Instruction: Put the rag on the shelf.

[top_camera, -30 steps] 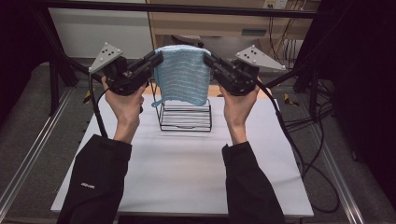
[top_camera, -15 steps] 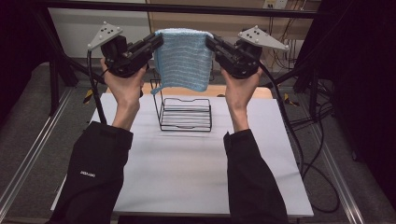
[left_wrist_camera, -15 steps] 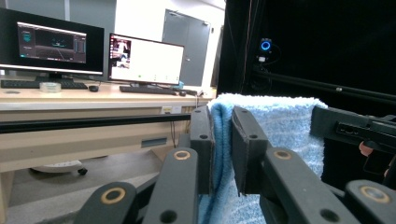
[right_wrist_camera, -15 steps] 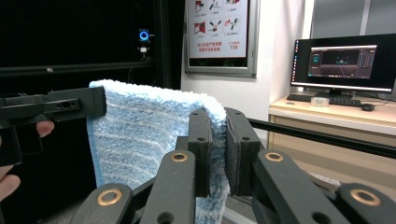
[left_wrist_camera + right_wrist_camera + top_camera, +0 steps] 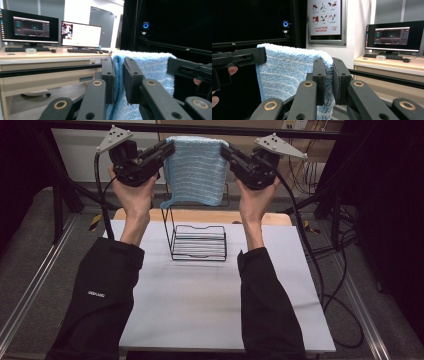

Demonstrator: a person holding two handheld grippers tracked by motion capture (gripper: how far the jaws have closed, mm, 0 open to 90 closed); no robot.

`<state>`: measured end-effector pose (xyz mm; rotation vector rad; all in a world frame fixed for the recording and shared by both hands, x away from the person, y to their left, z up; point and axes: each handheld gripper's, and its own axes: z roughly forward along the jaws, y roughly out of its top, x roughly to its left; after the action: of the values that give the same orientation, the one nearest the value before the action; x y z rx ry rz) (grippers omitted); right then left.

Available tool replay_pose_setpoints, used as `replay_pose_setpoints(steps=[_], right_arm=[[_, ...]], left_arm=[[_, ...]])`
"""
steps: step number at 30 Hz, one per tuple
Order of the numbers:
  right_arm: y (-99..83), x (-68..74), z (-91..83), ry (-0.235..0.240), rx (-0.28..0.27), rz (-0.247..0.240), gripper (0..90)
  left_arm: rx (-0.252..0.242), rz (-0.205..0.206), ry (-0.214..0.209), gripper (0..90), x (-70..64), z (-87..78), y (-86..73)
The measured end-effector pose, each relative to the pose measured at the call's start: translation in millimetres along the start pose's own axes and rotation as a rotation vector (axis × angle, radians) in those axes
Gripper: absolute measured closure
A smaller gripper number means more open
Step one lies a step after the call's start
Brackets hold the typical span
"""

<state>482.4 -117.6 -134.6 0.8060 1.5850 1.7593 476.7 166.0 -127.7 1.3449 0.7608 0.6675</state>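
Gripping the left top corner of the blue towel (image 5: 196,170), the left gripper (image 5: 167,151) is holding its jaws nearly closed, with only the thickness of the cloth between them. In the left gripper view the towel's folded edge (image 5: 118,75) is running down between the two black pads (image 5: 107,75), pinched tight. Moving right in the high view, the towel is hanging stretched between the two tools, high above the white table (image 5: 200,310), with its lower edge dangling over the black wire rack (image 5: 198,242). That rack is standing on the table below the towel, apart from the cloth, with nothing lying in it. Farther right, the right gripper (image 5: 225,152) is clamping the other top corner in the same way, jaws almost shut on the fabric; the right gripper view is showing the towel's corner (image 5: 329,72) squeezed between its pads. Each gripper view is also catching the opposite gripper biting the far corner (image 5: 175,66) (image 5: 260,56), plus things the high view is not showing: a desk with two monitors (image 5: 80,35) in the left one, and a wall poster (image 5: 325,17) and another monitor (image 5: 392,36) in the right one.
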Motion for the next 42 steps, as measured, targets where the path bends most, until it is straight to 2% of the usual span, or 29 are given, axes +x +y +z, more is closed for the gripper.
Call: replay_pose_setpoints(steps=[9,19,28,42], right_arm=[[2.1,-3.1,10.9,-0.016,0.001,0.007,82.4],[-5.7,-12.4,26.7,-0.031,0.043,0.009,82.4],[-16.9,-17.3,36.8,-0.026,0.093,0.009,82.3],[-39.9,-20.0,32.3,-0.008,0.135,0.017,82.2]], left_arm=[[0.004,-0.021,0.003,79.6,11.5,15.2,2.2],[0.024,-0.036,0.010,79.5,25.8,28.3,-12.6],[0.052,-0.040,0.004,79.4,35.6,28.0,-28.1],[0.097,-0.035,-0.028,79.2,38.7,21.7,-52.2]])
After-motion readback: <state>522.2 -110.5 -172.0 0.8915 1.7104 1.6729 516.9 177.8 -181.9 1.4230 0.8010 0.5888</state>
